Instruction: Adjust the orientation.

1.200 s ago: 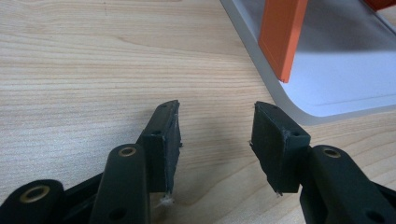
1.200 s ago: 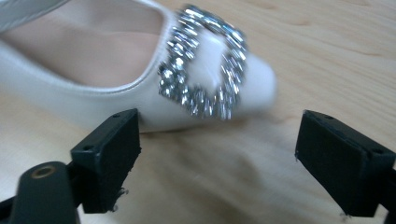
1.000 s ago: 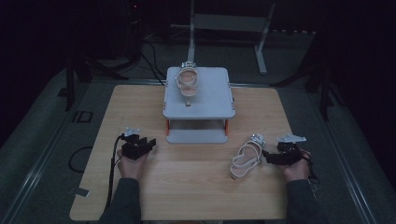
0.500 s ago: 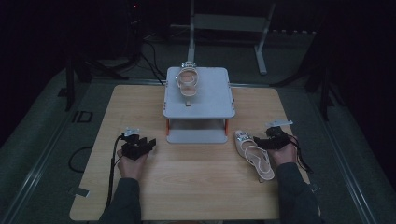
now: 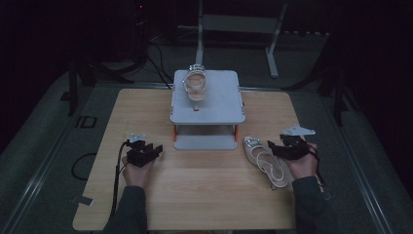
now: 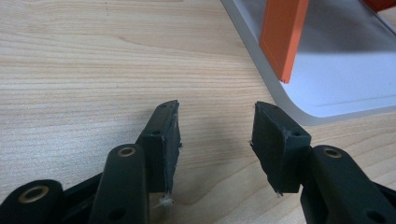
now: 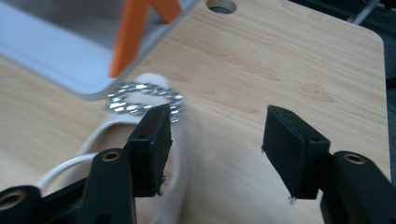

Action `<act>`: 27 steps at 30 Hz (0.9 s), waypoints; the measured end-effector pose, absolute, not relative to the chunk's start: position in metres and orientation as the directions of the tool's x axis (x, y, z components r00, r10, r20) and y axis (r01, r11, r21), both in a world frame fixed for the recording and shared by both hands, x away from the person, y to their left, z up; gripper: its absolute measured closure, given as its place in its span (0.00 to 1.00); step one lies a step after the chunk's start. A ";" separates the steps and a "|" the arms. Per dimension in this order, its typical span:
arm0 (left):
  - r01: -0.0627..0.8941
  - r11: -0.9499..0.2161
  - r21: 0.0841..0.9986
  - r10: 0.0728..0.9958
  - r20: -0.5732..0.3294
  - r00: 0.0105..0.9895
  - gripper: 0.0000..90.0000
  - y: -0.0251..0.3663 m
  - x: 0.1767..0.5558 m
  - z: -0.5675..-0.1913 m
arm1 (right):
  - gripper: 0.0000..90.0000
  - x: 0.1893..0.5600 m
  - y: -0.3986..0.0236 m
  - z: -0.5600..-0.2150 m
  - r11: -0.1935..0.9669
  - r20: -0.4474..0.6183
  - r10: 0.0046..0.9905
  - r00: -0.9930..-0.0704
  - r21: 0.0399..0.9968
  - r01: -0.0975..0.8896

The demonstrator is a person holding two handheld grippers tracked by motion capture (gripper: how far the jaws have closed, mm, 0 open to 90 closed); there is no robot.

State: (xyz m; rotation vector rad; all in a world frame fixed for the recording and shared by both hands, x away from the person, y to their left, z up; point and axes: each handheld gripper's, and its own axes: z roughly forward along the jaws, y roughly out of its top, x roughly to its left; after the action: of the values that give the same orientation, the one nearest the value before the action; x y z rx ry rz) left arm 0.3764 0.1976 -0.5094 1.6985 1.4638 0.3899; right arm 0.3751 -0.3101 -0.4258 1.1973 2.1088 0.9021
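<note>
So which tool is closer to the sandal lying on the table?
The right tool: it sits at the sandal's right edge. The left tool rests far across the table, beyond the stand.

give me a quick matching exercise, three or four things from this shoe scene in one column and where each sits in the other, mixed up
Things:
1. sandal with rhinestone buckle
2. second sandal
3. left gripper
4. orange legs

Places:
A. on top of the grey stand
B. between the stand's top plate and its base
C. flat on the wooden table, beside the right gripper
D. over bare wood left of the stand, jaws apart, nothing between them

Pairs: 1-C, 2-A, 3-D, 4-B
</note>
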 end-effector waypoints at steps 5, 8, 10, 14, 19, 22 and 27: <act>0.660 0.035 0.750 0.921 -0.280 0.269 0.57 0.198 0.376 -0.509 | 0.52 0.355 -0.302 -0.422 0.393 -0.127 0.870 -0.477 0.763 0.513; 0.660 0.035 0.750 0.921 -0.280 0.270 0.57 0.198 0.376 -0.509 | 0.55 0.346 -0.300 -0.424 0.399 -0.121 0.866 -0.484 0.751 0.526; 0.660 0.035 0.750 0.921 -0.280 0.270 0.57 0.198 0.376 -0.509 | 0.55 0.342 -0.299 -0.425 0.401 -0.113 0.864 -0.490 0.742 0.537; 0.660 0.031 0.751 0.922 -0.276 0.271 0.57 0.198 0.376 -0.509 | 0.55 0.337 -0.299 -0.426 0.403 -0.112 0.869 -0.483 0.727 0.556; 0.660 0.031 0.750 0.922 -0.276 0.271 0.57 0.198 0.376 -0.509 | 0.58 0.339 -0.300 -0.427 0.394 -0.106 0.879 -0.466 0.713 0.580; 0.660 0.032 0.751 0.922 -0.277 0.271 0.57 0.198 0.376 -0.509 | 0.61 0.343 -0.300 -0.430 0.393 -0.101 0.882 -0.461 0.697 0.600; 0.660 0.032 0.751 0.922 -0.277 0.271 0.57 0.198 0.376 -0.509 | 0.65 0.359 -0.300 -0.440 0.393 -0.080 0.889 -0.452 0.640 0.660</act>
State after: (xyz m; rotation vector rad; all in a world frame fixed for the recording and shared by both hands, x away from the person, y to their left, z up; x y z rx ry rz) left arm 0.3762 0.1976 -0.5094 1.7002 1.4625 0.3920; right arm 0.3591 -0.3000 -0.4398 1.3323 2.2446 0.7545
